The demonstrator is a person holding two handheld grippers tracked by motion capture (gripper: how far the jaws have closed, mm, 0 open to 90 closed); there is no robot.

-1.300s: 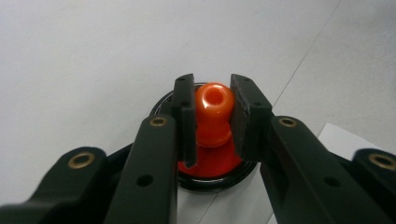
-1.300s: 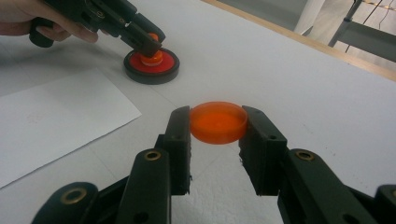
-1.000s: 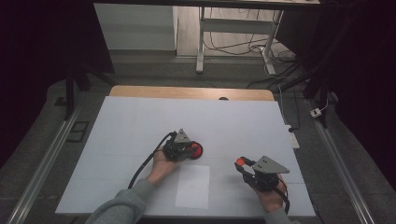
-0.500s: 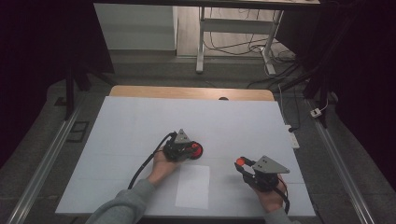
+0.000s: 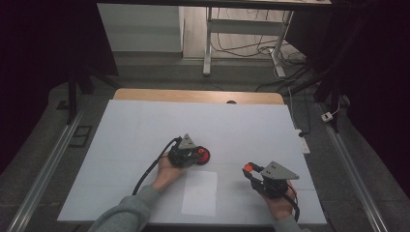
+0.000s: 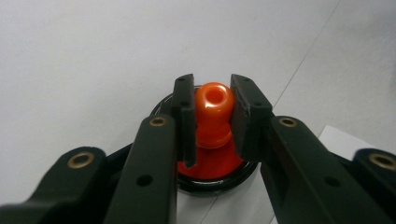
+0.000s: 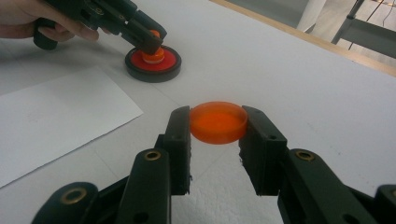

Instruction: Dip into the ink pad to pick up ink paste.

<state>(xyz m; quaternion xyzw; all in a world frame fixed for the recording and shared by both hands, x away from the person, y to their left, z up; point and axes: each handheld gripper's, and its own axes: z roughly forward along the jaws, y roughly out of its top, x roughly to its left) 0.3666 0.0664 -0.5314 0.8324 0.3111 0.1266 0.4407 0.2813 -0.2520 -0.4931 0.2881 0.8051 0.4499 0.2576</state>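
Currently left gripper (image 6: 212,121) pinches the orange knob (image 6: 213,109) on the black-rimmed red base (image 7: 153,63); right gripper (image 7: 217,135) clamps an orange disc (image 7: 218,122), which could slip out sideways.

White surface (image 5: 145,125) spanning the frame's centre; sheet of white paper (image 5: 199,192) at lower centre; wooden strip (image 5: 198,95) along its far edge; cables (image 5: 241,46) on the floor, upper right.

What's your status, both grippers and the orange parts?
Left gripper shut on orange knob of red pad. Right gripper shut on orange disc, held apart from pad. Paper nearby, not blocking.
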